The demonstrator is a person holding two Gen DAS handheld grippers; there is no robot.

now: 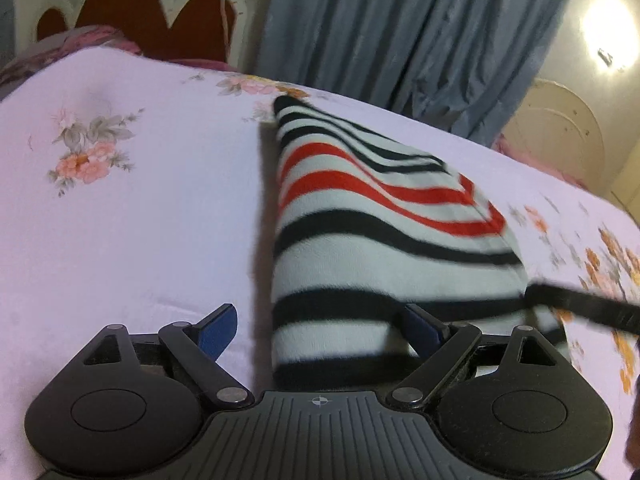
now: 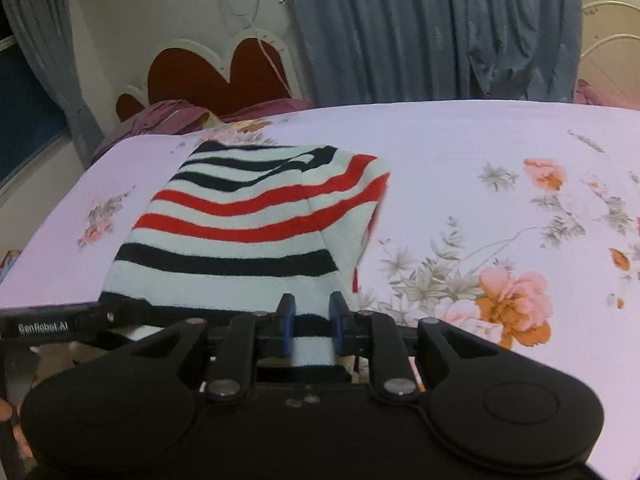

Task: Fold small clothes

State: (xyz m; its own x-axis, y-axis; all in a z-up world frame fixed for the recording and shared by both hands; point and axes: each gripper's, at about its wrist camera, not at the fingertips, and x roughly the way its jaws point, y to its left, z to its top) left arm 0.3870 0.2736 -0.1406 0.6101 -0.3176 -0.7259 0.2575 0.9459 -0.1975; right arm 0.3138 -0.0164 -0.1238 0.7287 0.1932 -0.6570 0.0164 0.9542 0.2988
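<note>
Here the striped knit garment (image 2: 248, 220) is shown spread on the floral bedsheet (image 2: 460, 152), its near hem pinched between the narrowed jaws of the right gripper (image 2: 311, 326), presumably so that the hem can be carried over for a fold; the left gripper (image 1: 320, 328) is held wide, empty, astride the garment's near left edge
</note>
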